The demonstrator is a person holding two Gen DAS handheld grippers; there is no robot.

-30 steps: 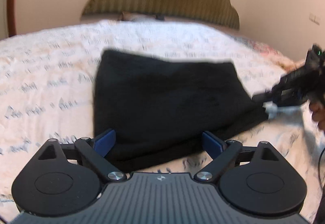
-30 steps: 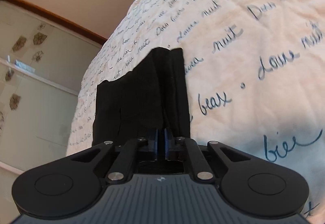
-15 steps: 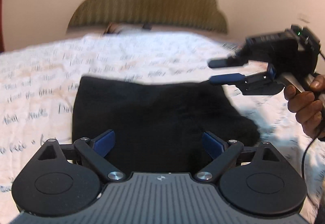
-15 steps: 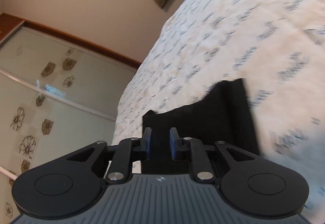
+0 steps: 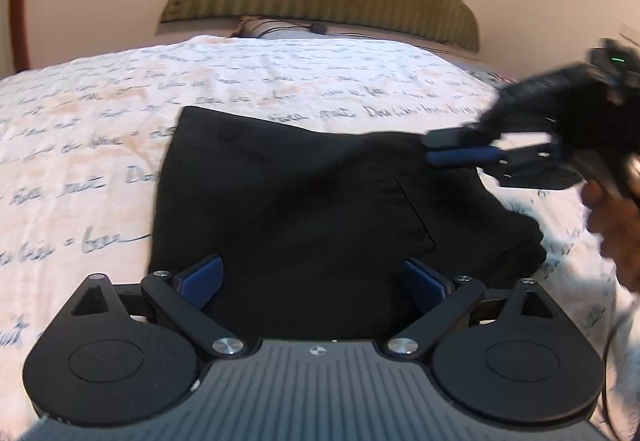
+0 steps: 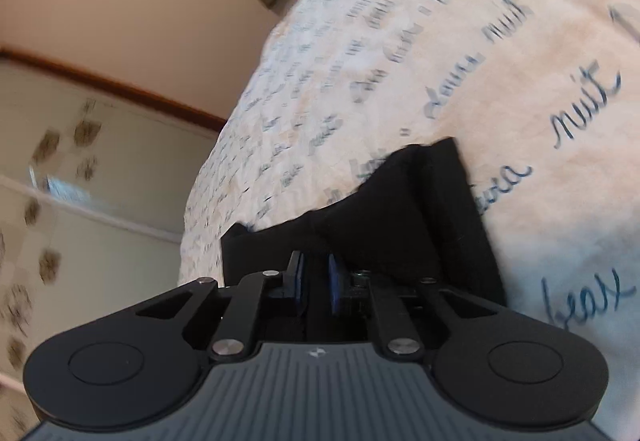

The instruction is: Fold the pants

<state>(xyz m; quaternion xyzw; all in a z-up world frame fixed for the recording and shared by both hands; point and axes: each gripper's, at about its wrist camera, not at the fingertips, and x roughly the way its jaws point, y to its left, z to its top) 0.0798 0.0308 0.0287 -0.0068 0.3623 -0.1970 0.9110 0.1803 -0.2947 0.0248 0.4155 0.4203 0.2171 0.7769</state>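
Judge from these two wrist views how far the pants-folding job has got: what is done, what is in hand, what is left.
Done: the black pants lie as a compact folded bundle on the bedspread. In hand: nothing; the left gripper is open over them, and the right gripper, jaws just narrowing, holds no cloth. Left: perhaps tidying the lumpy right edge.

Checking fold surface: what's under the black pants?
The black pants lie folded on a cream bedspread printed with script. The patch beneath them, and their inner layers, are covered.
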